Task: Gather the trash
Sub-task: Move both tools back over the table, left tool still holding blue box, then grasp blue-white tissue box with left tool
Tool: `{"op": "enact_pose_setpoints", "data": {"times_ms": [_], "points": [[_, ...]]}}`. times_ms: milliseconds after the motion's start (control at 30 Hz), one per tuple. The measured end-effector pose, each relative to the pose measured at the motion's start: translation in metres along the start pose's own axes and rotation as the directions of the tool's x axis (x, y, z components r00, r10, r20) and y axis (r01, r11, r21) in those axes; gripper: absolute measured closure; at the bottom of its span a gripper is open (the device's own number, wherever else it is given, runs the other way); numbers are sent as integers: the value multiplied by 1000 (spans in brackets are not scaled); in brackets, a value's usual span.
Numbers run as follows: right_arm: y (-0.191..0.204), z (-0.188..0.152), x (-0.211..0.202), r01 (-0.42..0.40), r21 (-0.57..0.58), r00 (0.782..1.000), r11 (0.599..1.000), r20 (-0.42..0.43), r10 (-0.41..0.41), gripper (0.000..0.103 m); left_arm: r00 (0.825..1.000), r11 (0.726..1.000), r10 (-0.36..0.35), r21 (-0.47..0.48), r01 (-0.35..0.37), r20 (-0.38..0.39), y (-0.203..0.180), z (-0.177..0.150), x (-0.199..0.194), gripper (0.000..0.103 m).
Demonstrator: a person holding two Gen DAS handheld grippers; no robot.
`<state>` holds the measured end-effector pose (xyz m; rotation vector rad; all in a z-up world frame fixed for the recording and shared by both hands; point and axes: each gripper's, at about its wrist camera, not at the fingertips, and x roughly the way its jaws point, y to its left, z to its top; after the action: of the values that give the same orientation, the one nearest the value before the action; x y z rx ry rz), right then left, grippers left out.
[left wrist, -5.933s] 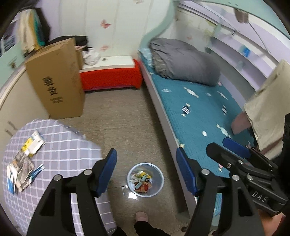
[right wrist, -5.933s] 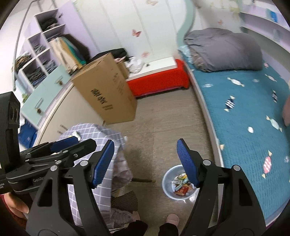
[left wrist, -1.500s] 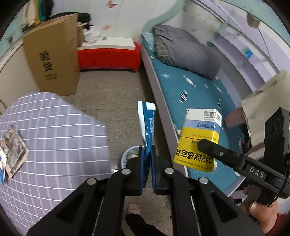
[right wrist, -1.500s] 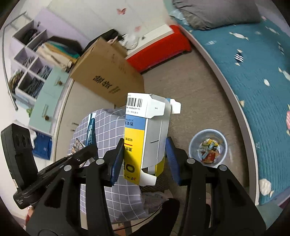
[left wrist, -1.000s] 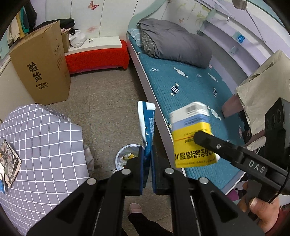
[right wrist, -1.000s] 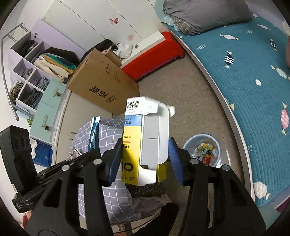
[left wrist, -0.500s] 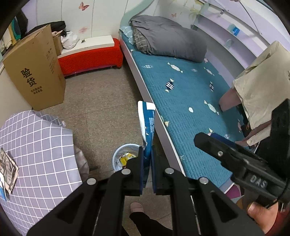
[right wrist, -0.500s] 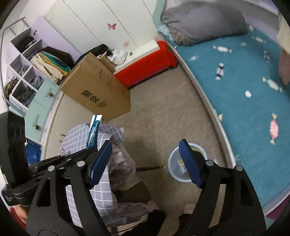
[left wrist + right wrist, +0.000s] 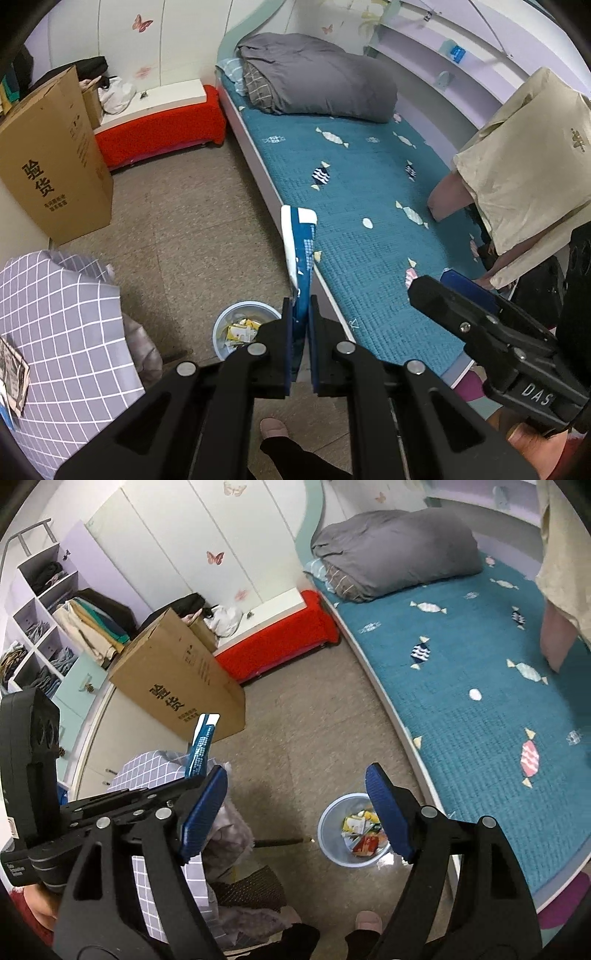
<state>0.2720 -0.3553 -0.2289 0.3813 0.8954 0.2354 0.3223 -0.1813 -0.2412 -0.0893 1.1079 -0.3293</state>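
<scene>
Two grippers over the floor w/ the bin (image 9: 354,829) below. Your right gripper (image 9: 295,808) has its jaws spread wide, nothing between them; they've just been opening. The bin sits under and just inside the right-hand jaw, w/ yellow and red packets showing in it. Your left gripper (image 9: 301,345) has its jaws pressed together on the flat blue-and-white packet (image 9: 301,251), pinched at its lower edge, the rest sticking up beyond the tips.

Step in hand, as I read it: drop that packet. The bin (image 9: 245,330) lies just left of the left jaws, half hidden by them, so shift the tips over the opening before you spread; a thin flat packet may flutter, so let go low and tip it downward.

Views: right wrist shows the whole bin, its contents and the packet (image 9: 201,746) edge-on beyond its left-hand jaw. Left wrist shows the pinch point itself, and the right gripper (image 9: 458,291) only from the side, gap not readable there.
</scene>
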Motion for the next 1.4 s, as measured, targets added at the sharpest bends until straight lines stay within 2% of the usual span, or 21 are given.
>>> {"op": "enact_pose_setpoints", "data": {"times_ms": [67, 133, 200, 233, 333, 667, 933, 1133, 1333, 1400], "points": [[-4, 1, -2, 1, 20, 1000, 1000, 8, -1, 27, 1000, 1000, -4, 7, 4, 8, -2, 2, -1, 94], [-5, 2, -4, 7, 24, 1000, 1000, 19, -7, 26, 1000, 1000, 15, 7, -16, 17, -3, 4, -1, 89], [-6, 4, -6, 13, 23, 1000, 1000, 23, -13, 26, 999, 999, 34, 5, -34, 22, -3, 5, -1, 48], [-7, 4, -7, 17, 19, 1000, 1000, 26, -17, 26, 999, 999, 37, 4, -37, 32, -4, 5, -2, 43], [-3, 5, -9, 31, 4, 999, 1000, 37, -31, 26, 998, 999, 44, 3, -44, 35, -3, 4, -5, 41], [26, 0, -18, -5, -86, 998, 996, 55, 10, 25, 989, 995, 99, -33, -96, 110, 5, -10, -38, 39], [78, -10, -28, -82, -238, 993, 968, 64, 100, 23, 965, 977, 180, -147, -153, 193, 35, -41, -89, 39], [131, -24, -21, -189, -333, 980, 924, -1, 200, 23, 936, 942, 265, -269, -200, 231, 73, -75, -131, 38], [194, -48, -5, -293, -414, 956, 862, -96, 279, 23, 907, 878, 354, -416, -238, 228, 127, -120, -172, 37], [218, -59, 2, -321, -441, 947, 838, -132, 293, 23, 903, 857, 370, -454, -241, 219, 145, -130, -180, 37]]}}
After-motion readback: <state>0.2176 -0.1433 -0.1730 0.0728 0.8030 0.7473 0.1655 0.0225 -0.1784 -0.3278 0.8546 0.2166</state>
